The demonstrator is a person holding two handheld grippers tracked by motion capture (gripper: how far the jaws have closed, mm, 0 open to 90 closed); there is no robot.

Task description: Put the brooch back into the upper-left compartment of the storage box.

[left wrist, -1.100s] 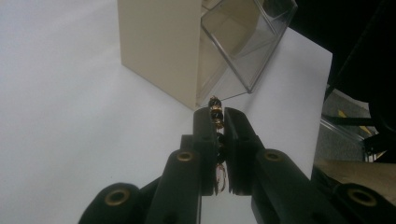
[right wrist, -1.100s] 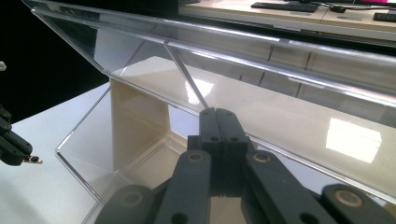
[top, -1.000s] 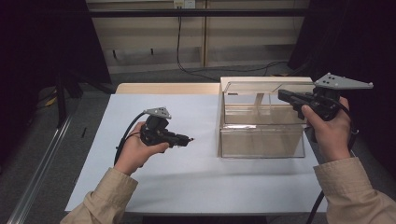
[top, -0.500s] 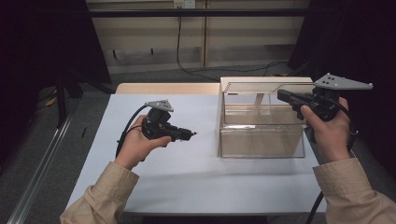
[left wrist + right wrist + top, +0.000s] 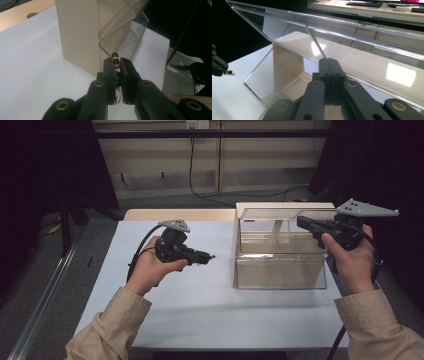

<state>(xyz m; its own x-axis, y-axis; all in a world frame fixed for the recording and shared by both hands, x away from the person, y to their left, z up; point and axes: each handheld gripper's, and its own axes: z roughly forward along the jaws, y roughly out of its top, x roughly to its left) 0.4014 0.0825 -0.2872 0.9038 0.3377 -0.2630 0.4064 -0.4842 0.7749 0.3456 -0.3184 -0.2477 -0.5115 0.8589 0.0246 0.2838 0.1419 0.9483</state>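
Room: dark surround, a pale wall panel and a trailing wall cable (image 5: 191, 167) at the back; a white desk (image 5: 200, 310) carries the work, with a bare wooden strip (image 5: 180, 214) along its far edge.

Nearest, sleeves: two tan sleeves (image 5: 107, 330) come in from the near edge, one hand on each tool.

Left tool (image 5: 209, 256): held above the middle of the desk, tip aimed toward the box. Its jaws are clamped on a small piece of jewellery (image 5: 115, 62), dark beads with gold links; one end pokes past the tips and a gold loop hangs below them in the left gripper view.

Clear box (image 5: 280, 270): stands on the right of the desk, with a cream side wall and its transparent lid (image 5: 352, 30) raised at a slant. Through the walls the inside looks empty; a divider may be there, but I cannot be sure.

Right tool (image 5: 303, 222): farthest in, at the lid's front edge. Its jaws are pressed together and seem to pinch the lid rim, holding it up.

Risk, lid: judged from the thin, slick rim, the lid could slip free and drop on the left tool as it enters.

Risk, jewellery: the grip is narrow, so a bump on the box wall could knock the piece loose onto the desk.
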